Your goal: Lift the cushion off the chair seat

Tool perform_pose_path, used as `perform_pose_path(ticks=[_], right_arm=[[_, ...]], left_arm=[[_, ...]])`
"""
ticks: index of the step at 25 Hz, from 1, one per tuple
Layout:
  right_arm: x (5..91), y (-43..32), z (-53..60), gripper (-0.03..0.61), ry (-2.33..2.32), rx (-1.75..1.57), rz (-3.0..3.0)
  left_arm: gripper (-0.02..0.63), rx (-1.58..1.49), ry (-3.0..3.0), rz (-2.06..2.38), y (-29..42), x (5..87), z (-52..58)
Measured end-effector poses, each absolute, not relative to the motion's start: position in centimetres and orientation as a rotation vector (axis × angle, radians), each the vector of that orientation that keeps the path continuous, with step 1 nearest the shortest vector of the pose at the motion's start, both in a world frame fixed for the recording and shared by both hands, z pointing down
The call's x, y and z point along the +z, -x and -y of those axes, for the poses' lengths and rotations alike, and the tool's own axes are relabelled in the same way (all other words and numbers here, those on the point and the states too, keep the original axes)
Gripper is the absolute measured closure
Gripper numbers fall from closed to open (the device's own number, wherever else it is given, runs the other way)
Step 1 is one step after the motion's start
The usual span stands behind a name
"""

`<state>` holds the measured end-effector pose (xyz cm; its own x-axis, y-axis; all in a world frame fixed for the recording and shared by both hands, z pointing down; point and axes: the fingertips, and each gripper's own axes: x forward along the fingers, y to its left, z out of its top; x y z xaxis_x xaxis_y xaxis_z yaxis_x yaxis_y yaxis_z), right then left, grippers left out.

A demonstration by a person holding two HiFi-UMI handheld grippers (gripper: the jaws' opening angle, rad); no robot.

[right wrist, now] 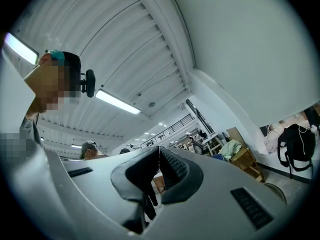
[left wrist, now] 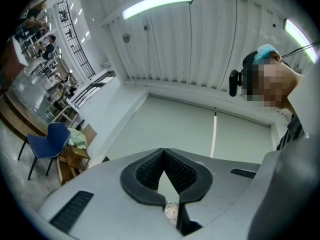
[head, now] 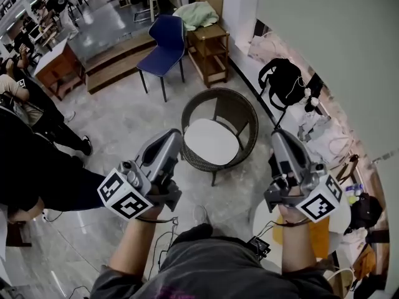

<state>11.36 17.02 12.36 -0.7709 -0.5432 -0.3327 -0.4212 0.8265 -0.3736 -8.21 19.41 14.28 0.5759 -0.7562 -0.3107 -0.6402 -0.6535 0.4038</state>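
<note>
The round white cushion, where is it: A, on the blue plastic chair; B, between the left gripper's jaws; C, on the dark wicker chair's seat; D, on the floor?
C: the round white cushion lies flat on the seat inside the dark wicker chair.

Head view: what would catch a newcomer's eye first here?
The round wicker chair sits at centre frame, with the white cushion lying on its seat. In the foreground the left gripper and right gripper flank it, both shut and empty, neither touching the cushion. Behind it stands a blue chair, and a black backpack sits by the right wall.
</note>
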Motion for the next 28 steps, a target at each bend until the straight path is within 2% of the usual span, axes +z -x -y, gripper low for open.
perform_pose_path(ticks=[14,28], right_arm=[[15.4,-5.1,-7.0,0.565,0.797,-0.481,-2.567],[20.5,-4.8,2.8,0.565,0.823,-0.612,-2.573]], left_arm=[[0.606,-0.588,-2.53,1.105,12.8,17.2,-8.4],[0.606,-0.51,-2.454,1.115,12.1,22.4,1.8]])
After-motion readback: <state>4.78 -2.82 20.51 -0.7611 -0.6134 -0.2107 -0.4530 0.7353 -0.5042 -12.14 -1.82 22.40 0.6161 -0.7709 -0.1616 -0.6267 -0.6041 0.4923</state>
